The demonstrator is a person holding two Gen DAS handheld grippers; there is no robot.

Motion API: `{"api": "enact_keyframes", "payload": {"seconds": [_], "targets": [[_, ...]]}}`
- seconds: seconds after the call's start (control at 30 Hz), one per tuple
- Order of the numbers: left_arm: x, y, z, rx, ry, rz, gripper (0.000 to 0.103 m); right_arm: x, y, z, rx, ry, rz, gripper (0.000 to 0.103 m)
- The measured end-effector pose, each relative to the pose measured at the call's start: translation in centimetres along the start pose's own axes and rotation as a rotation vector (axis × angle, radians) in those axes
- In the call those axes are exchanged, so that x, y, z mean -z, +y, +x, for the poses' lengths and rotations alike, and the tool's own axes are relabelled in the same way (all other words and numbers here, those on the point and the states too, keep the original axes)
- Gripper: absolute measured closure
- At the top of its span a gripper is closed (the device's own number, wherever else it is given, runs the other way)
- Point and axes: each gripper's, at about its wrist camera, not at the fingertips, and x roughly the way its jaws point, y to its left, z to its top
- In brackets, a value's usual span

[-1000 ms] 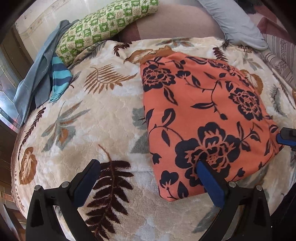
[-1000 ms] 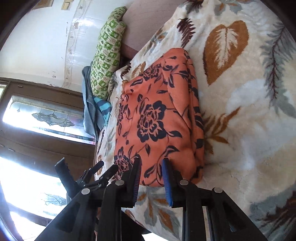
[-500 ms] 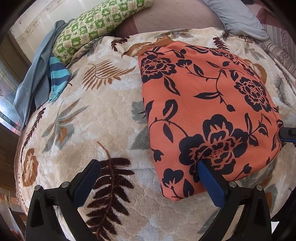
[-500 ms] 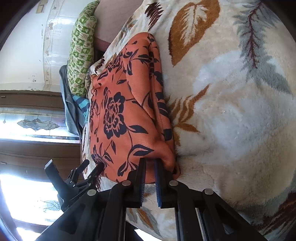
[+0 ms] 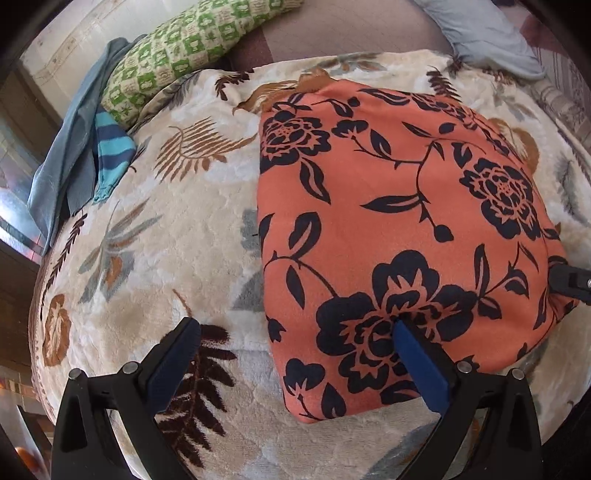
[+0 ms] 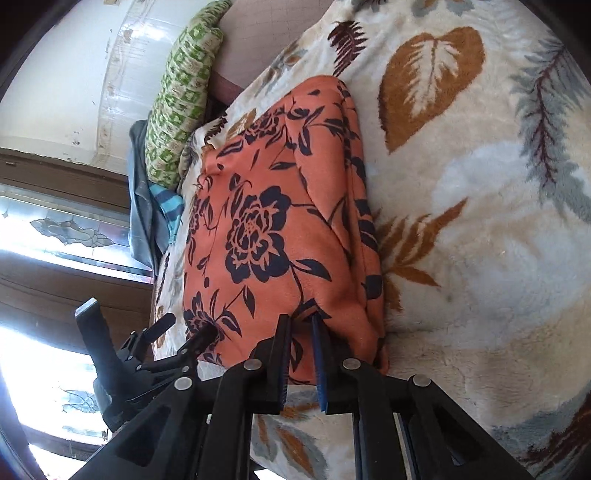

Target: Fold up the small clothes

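Far left on the blanket (image 5: 192, 236): blue clothes (image 5: 70, 162) beside a green pillow (image 5: 192, 44). Near left: left tongs (image 5: 295, 347) spread wide, one finger (image 5: 173, 358) over bare blanket, the other (image 5: 421, 365) over the near edge of the orange cloth (image 5: 388, 229). Centre to right: cloth folded flat on the blanket. Right: right tongs (image 6: 299, 354) nearly shut, pinching the cloth's near right corner. Far right: grey pillow (image 5: 487, 33).

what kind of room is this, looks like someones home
Most likely a bedroom in a home. The work surface is a bed covered by a plush cream leaf-print blanket, a green-and-cream checked pillow lies at its far edge, and a stained-glass window in dark wood stands alongside.
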Motion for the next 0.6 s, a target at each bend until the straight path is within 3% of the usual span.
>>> {"api": "enact_keyframes", "payload": {"seconds": [0.07,0.17,0.4,0.53,0.6], "targets": [[0.2,0.0,-1.0,0.008,-0.022,-0.001,0.0,0.2,0.8,-0.3,0.03,-0.022,-0.049,0.089],[0.5,-0.3,-3.0,-0.052,-0.071,0.016,0.0,0.9,2.3,-0.8,0.085,-0.065,-0.118,0.089],[1.5,-0.4,-9.2,-0.083,-0.224,-0.003,0.0,3.9,7.3,-3.2,0.175,-0.249,-0.328,0.087],[2.2,-0.2,-12.2,-0.104,-0.295,-0.008,0.0,5.7,9.5,-5.0,0.188,-0.337,-0.387,0.081],[2.5,0.1,-13.4,-0.108,-0.32,-0.021,0.0,6.5,9.8,-6.2,0.179,-0.372,-0.384,0.07]]}}
